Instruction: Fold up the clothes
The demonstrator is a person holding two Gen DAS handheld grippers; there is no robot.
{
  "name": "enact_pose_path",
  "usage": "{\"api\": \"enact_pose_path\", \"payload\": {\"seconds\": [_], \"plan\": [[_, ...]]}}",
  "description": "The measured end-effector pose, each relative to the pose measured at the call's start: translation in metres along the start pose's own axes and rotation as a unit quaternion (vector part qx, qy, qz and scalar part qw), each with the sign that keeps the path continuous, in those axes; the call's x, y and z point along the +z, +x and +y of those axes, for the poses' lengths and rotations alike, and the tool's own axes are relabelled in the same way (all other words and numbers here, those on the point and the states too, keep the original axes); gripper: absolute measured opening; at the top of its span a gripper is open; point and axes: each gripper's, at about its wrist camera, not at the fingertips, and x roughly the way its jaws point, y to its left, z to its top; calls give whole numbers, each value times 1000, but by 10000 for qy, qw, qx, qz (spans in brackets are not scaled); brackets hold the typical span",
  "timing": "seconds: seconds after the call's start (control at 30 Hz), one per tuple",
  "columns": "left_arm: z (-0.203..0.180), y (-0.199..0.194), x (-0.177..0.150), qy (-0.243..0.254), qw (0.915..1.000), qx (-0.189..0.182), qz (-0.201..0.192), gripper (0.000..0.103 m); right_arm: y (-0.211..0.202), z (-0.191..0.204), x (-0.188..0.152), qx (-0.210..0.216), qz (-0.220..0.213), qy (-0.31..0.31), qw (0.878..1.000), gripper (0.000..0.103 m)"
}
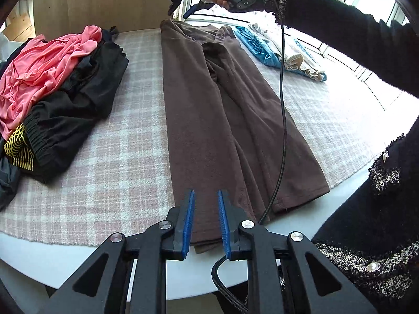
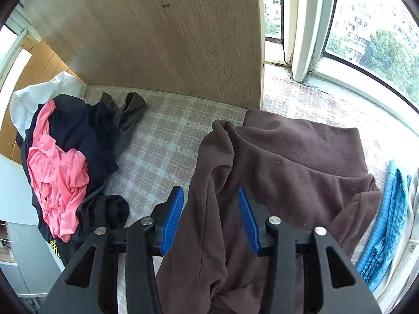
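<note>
The left tool (image 1: 206,218) hangs slightly parted over the near hem of the brown trousers (image 1: 222,120), gripping nothing. They stretch away along the bench (image 1: 110,178) to the right tool (image 2: 209,217), open above their far end, empty.

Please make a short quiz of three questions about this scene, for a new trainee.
1. True or false: the brown trousers lie lengthwise on the checked cloth.
2. Which garment lies on top of the unfolded pile? A) green B) pink C) white
3. Fill in: neither the left gripper nor the right gripper ____ the trousers.

Key: 1 true. 2 B, the pink garment. 3 grips; both stand open above the fabric.
</note>
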Motion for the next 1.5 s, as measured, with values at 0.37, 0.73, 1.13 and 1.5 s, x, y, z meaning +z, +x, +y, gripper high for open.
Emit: {"api": "enact_pose_path", "payload": {"seconds": [0.37,0.73,1.13,1.5], "plan": [[-3,42,-2,86,9967,-568,579,16,29,-47,1,854,266,402,9952,14],[-7,7,4,107,9962,-764,393,13,-69,-15,-53,980,-212,-716,9924,18],[-43,28,9,363,9904,-1201,573,19,-7,23,-110,880,156,-1473,9850,23],[-7,50,103,585,9968,-240,-492,20,-27,-5,-123,977,194,-1247,9872,23]]}}
